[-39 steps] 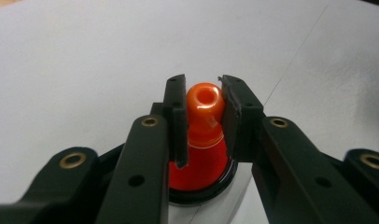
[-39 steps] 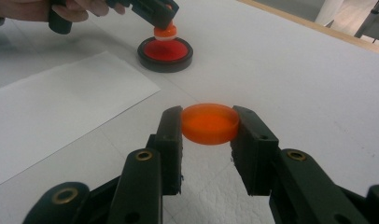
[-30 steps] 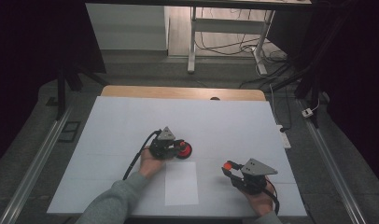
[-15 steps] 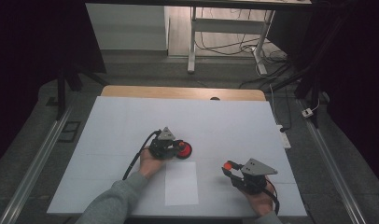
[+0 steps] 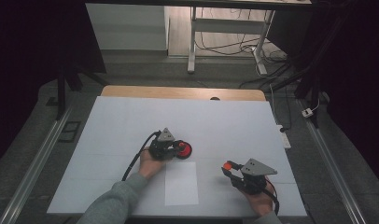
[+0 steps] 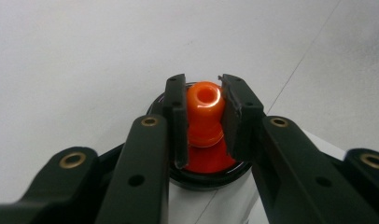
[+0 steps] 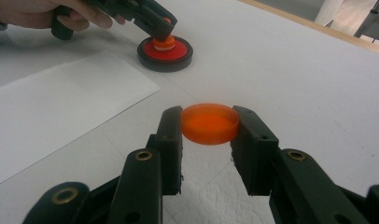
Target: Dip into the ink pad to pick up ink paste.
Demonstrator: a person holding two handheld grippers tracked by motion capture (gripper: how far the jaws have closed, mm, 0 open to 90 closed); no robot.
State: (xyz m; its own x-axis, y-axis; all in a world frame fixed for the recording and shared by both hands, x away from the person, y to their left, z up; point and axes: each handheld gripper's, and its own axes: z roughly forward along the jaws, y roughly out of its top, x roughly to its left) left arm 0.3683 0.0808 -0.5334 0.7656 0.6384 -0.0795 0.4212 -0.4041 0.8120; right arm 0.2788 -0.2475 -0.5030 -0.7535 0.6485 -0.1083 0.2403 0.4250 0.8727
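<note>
A round red disc with a black rim (image 5: 184, 150) lies on the white table cover (image 5: 131, 121), just above a sheet of white paper (image 5: 181, 183). An orange knob (image 6: 204, 109) stands up from the disc's red middle (image 6: 208, 161). My left gripper (image 6: 204, 100) is shut on that knob, one jaw on each side. My right gripper (image 7: 209, 126) is shut on a shallow orange cap (image 7: 209, 122), held just above the table to the right of the paper. In the right gripper view the disc (image 7: 165, 51) and the left gripper (image 7: 162, 32) sit farther back on the left.
The paper (image 7: 61, 98) lies between the two hands near the front edge. A wooden table edge (image 5: 183, 92) runs along the back of the white cover. Beyond it are a desk frame (image 5: 192, 42) and cables on the floor.
</note>
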